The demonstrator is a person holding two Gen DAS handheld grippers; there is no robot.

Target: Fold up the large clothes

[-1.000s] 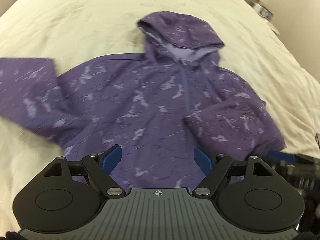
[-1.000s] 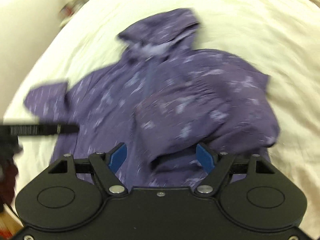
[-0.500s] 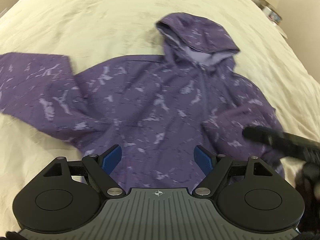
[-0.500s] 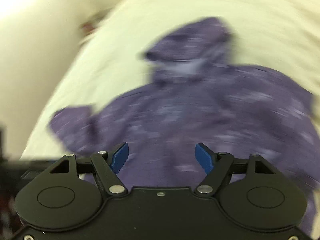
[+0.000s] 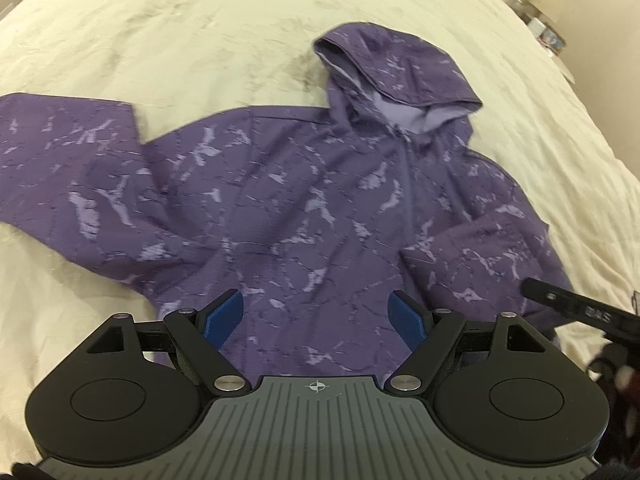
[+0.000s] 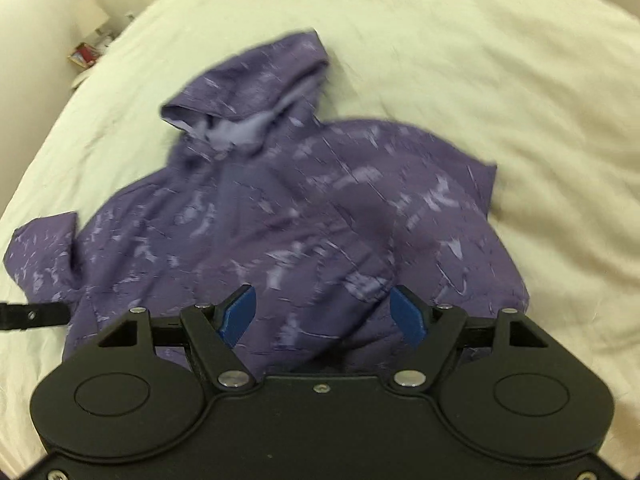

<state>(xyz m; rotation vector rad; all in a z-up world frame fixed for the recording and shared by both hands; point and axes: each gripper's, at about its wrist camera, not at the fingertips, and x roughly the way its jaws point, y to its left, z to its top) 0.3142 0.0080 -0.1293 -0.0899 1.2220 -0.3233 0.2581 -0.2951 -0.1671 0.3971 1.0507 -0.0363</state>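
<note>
A purple hooded jacket [image 5: 296,208] with pale marbled marks lies front up on a cream bed, hood [image 5: 396,76] at the far end. Its left sleeve [image 5: 68,168] is spread out to the left; its right sleeve [image 5: 484,264] is folded in over the body. My left gripper [image 5: 318,318] is open and empty above the jacket's hem. My right gripper [image 6: 324,314] is open and empty above the folded right sleeve [image 6: 420,248]; the jacket [image 6: 248,232] fills the right wrist view. The right gripper's finger [image 5: 576,308] shows at the right edge of the left wrist view.
The cream bedspread [image 5: 200,20] surrounds the jacket on all sides. Small items stand beyond the bed's far right corner [image 5: 548,28]. In the right wrist view a bedside clutter [image 6: 86,56] shows at the far left, and the left gripper's finger [image 6: 32,314] enters from the left.
Both grippers have shifted over the jacket while staying open. The left view has panned left, showing more of the spread left sleeve. The right gripper has swung back over the folded right sleeve.
</note>
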